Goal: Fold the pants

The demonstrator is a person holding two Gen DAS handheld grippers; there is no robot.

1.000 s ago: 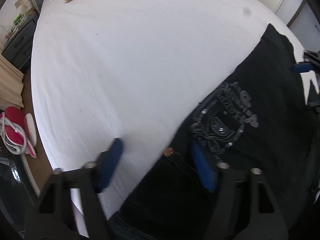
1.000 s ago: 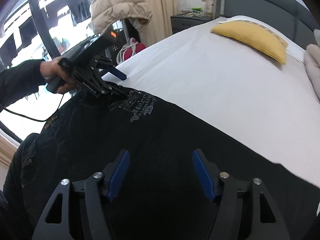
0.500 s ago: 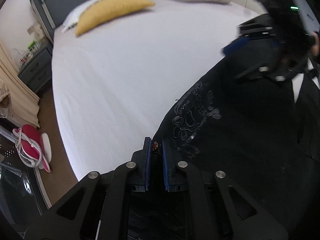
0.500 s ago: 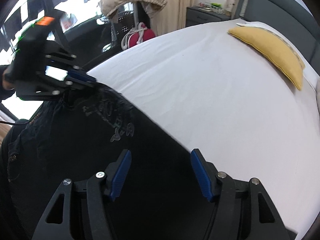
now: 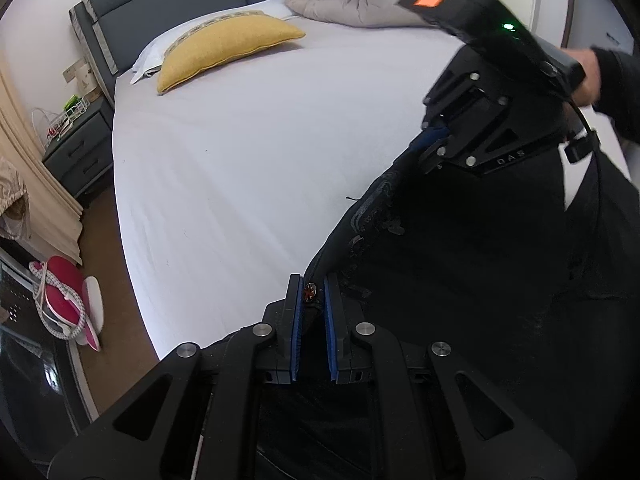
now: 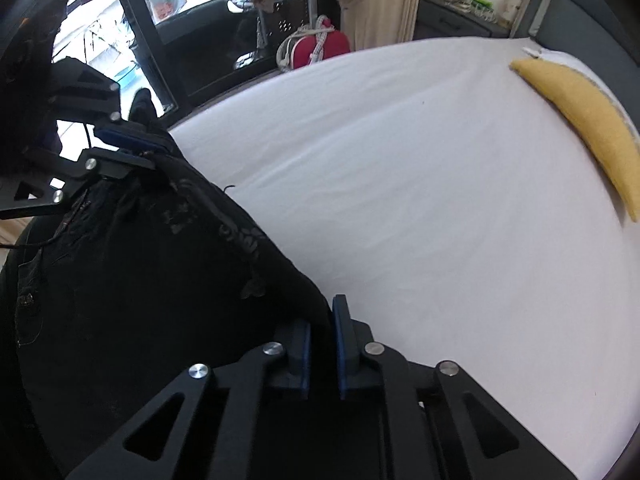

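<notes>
Black printed denim pants [image 5: 460,280] are lifted along the near edge of the white-sheeted bed [image 5: 248,168]. The left gripper [image 5: 312,300] pinches the waistband by its rivet. The right gripper [image 6: 322,324] is closing on the pants' edge, pads gripping the cloth.

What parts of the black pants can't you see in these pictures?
- Left wrist view: the pants run off the right and bottom edges; the left gripper covers their near part.
- Right wrist view: the right gripper, closing, hides the edge between its fingers.
- Both views: the dark cloth swallows its folds, and the pattern is unreadable.
</notes>
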